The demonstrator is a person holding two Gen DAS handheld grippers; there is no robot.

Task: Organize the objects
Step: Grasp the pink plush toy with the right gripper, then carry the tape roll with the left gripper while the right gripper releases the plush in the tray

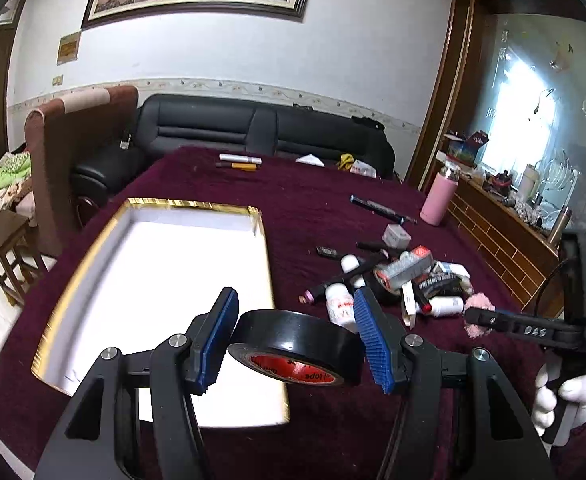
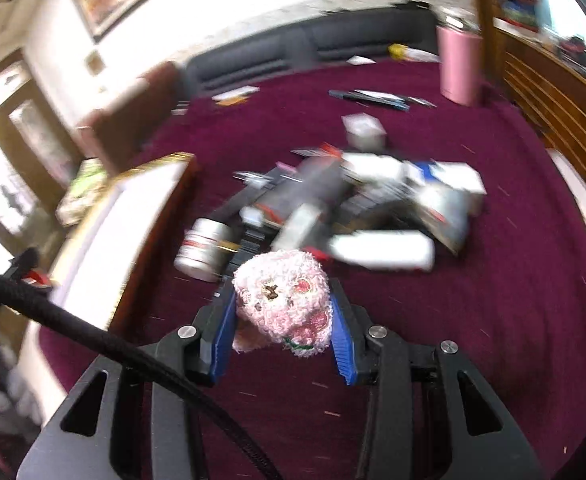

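Observation:
My left gripper (image 1: 295,340) is shut on a black tape roll (image 1: 293,346) with a red core, held above the near right edge of a white tray with a gold rim (image 1: 189,205). My right gripper (image 2: 283,320) is shut on a pink fluffy toy (image 2: 283,304), held above the maroon cloth just in front of the pile. The toy and right gripper also show in the left wrist view (image 1: 477,316), right of the pile. A pile of small items (image 1: 397,280), with white bottles, boxes and pens, lies on the cloth; it is blurred in the right wrist view (image 2: 353,204).
A pink flask (image 1: 439,196) stands at the table's far right. A dark pen (image 1: 377,206) lies near it. White and yellow sticks (image 1: 241,162) lie at the far edge. A black sofa (image 1: 253,128) and a brown chair (image 1: 73,152) stand behind the table. A wooden cabinet (image 1: 505,232) is on the right.

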